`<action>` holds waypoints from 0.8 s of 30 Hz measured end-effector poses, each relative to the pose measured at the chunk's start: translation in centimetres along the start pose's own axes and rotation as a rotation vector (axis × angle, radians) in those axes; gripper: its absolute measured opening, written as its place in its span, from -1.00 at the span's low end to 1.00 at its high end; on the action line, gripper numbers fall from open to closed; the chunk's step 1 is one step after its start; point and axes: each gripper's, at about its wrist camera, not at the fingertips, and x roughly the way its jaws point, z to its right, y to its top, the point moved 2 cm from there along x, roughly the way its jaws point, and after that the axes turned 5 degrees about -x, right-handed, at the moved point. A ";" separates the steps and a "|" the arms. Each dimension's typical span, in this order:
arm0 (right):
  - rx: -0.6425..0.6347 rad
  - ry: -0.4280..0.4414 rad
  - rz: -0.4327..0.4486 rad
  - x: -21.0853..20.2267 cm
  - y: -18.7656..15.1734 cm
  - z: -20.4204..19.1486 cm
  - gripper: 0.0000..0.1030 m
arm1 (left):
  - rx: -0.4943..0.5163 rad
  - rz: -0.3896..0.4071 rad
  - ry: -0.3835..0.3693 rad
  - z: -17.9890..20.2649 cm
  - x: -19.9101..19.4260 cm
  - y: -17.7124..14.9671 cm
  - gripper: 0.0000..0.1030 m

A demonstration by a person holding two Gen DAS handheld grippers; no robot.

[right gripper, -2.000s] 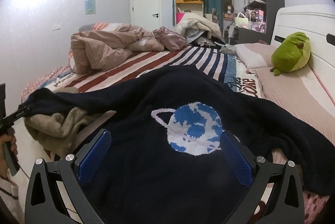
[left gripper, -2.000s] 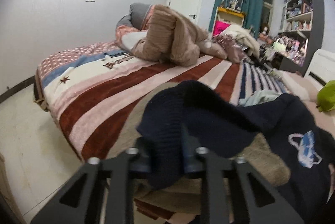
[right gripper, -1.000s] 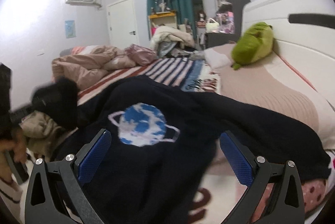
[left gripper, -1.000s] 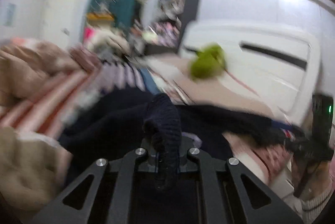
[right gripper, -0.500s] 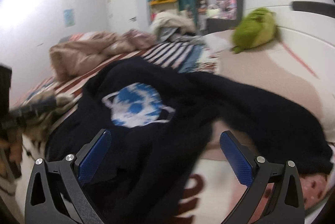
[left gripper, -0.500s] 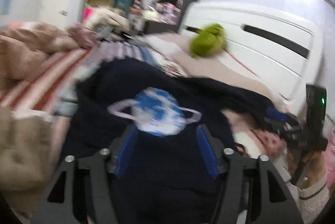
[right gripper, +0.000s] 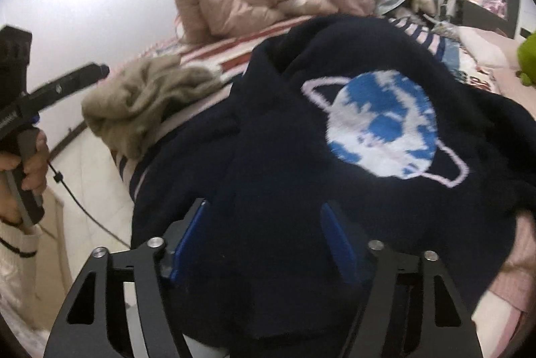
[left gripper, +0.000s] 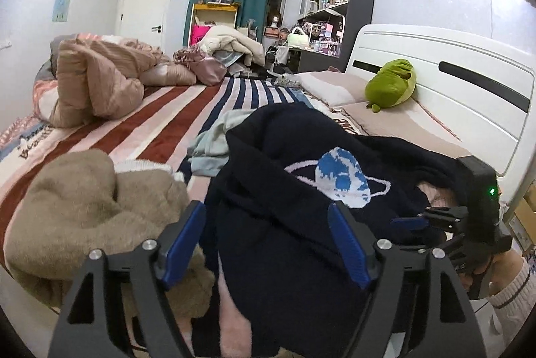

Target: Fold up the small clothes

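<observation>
Here's the wide bed (left gripper: 140,127) under its red, pink and navy striped blanket, white headboard (left gripper: 445,83) on the right. A crumpled pink-brown quilt (left gripper: 97,80) is heaped at its far side. Front and centre, the navy knitted sweater with a blue-and-white ringed planet (left gripper: 301,190) lies bunched on the near part of the bed, one side folded in over the middle. Beside it on the left sits a rumpled tan fleece garment (left gripper: 77,207), and a pale blue-grey cloth (left gripper: 217,137) lies just behind the sweater. A green plush toy (left gripper: 392,86) rests against the headboard. The left gripper (left gripper: 268,240) has just been opening; its blue fingers stand wide over the sweater, gripping nothing. The right gripper (right gripper: 264,240) has just been closing, its fingers moderately apart with dark knit between them; whether they pinch, I cannot tell.
</observation>
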 end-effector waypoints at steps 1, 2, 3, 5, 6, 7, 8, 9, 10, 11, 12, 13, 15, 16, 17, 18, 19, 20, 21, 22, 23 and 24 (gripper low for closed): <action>-0.020 -0.003 -0.027 0.7 -0.1 -0.5 0.21 | -0.008 -0.004 -0.002 -0.2 0.3 -0.2 0.41; -0.036 -0.001 -0.053 1.3 -0.2 -0.9 0.21 | -0.014 -0.006 -0.007 -0.4 0.4 -0.3 0.41; -0.048 -0.002 -0.082 2.1 -0.3 -1.2 0.21 | -0.021 -0.008 -0.014 -0.6 0.5 -0.4 0.41; -0.068 -0.040 -0.156 3.6 -0.9 -1.6 0.15 | -0.029 -0.005 -0.022 -0.9 0.5 -0.5 0.41; -0.076 -0.066 -0.172 4.0 -1.1 -1.7 0.09 | -0.032 -0.003 -0.025 -1.0 0.6 -0.5 0.41; -0.075 -0.088 -0.174 4.2 -1.2 -1.6 -0.02 | -0.035 -0.001 -0.029 -1.1 0.6 -0.6 0.41; -0.054 -0.095 -0.164 4.2 -1.2 -1.4 -0.11 | -0.036 -0.002 -0.031 -1.2 0.6 -0.6 0.41; -0.026 -0.087 -0.153 3.9 -1.2 -1.1 -0.17 | -0.035 -0.002 -0.029 -1.2 0.6 -0.6 0.41; 0.014 -0.065 -0.140 3.6 -1.1 -0.5 -0.37 | -0.034 -0.002 -0.028 -1.1 0.6 -0.6 0.41; 0.047 -0.043 -0.126 3.3 -1.0 0.0 -0.60 | -0.034 -0.002 -0.029 -1.1 0.6 -0.6 0.41; 0.080 -0.025 -0.110 3.0 -0.9 0.5 -0.68 | -0.035 -0.002 -0.030 -1.1 0.6 -0.6 0.41; 0.115 -0.021 -0.091 2.4 -0.8 1.2 -0.86 | -0.035 -0.003 -0.030 -1.2 0.7 -0.6 0.41; 0.128 -0.078 -0.082 1.9 -0.9 2.1 -0.89 | -0.036 -0.003 -0.027 -1.3 0.7 -0.6 0.41; 0.138 -0.105 -0.074 1.5 -0.9 2.7 -0.92 | -0.035 -0.003 -0.031 -1.3 0.6 -0.6 0.41; 0.151 -0.121 -0.069 1.3 -0.9 3.3 -0.94 | -0.036 -0.002 -0.031 -1.3 0.6 -0.6 0.41; 0.169 -0.133 -0.060 1.0 -1.0 3.9 -0.94 | -0.035 -0.002 -0.032 -1.3 0.6 -0.6 0.41; 0.187 -0.135 -0.048 0.4 -1.1 4.6 -0.95 | -0.035 -0.002 -0.032 -1.3 0.6 -0.6 0.41; 0.205 -0.136 -0.034 -0.1 -1.2 5.2 -0.95 | -0.035 -0.002 -0.032 -1.3 0.7 -0.6 0.41; 0.215 -0.141 -0.025 -0.5 -1.3 5.8 -0.95 | -0.035 -0.002 -0.031 -1.3 0.8 -0.5 0.41; 0.215 -0.147 -0.022 -0.9 -1.4 6.1 -0.95 | -0.034 -0.004 -0.031 -1.2 0.9 -0.5 0.41; 0.196 -0.134 -0.022 -1.0 -1.3 6.0 -0.93 | -0.031 -0.006 -0.031 -1.1 1.1 -0.4 0.41; 0.171 -0.107 -0.025 -1.3 -1.4 5.7 -0.90 | -0.026 -0.007 -0.031 -0.9 1.2 -0.3 0.41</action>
